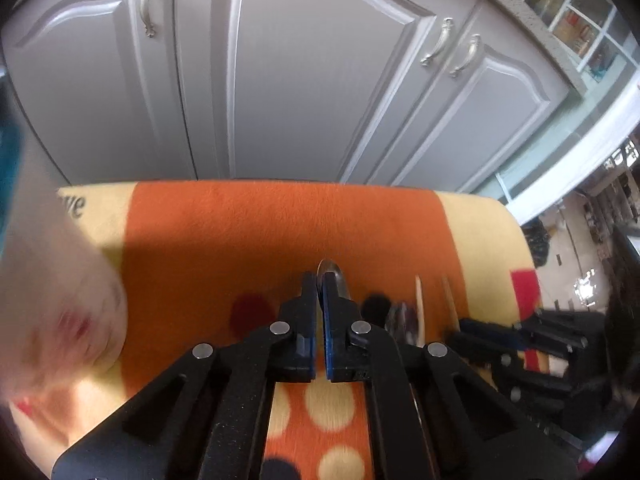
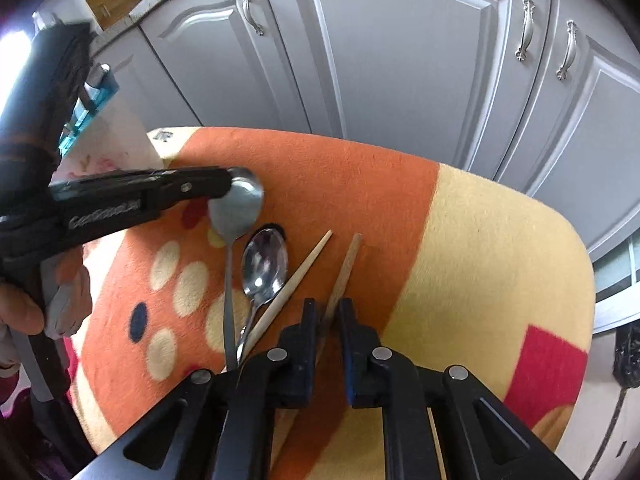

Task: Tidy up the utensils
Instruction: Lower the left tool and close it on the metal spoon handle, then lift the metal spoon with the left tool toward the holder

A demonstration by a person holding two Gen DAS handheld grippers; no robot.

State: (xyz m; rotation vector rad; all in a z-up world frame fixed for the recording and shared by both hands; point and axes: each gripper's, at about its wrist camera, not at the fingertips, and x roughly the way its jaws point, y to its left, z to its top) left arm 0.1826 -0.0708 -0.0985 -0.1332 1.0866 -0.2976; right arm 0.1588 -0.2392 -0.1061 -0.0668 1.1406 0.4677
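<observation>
Grey cabinet doors (image 2: 408, 60) with curved metal handles (image 2: 525, 29) fill the background beyond both tongs. Surface: an orange and cream fleece blanket (image 2: 480, 248) with cream dots and a red patch.

Left tongs (image 1: 320, 286): pressed together on the bowl of a large spoon (image 2: 236, 204), whose handle runs back along the blanket toward the right tongs.

Right tongs (image 2: 328, 306): slightly spread, straddling a wooden chopstick (image 2: 348, 264) that lies on the blanket; whether the pads touch it cannot be told.

Second chopstick (image 2: 300, 276): just left of the right tongs, tip angled away.

Small spoon (image 2: 265, 264): bowl up, between the large spoon's handle and the second chopstick, its handle crossing under that chopstick.
</observation>
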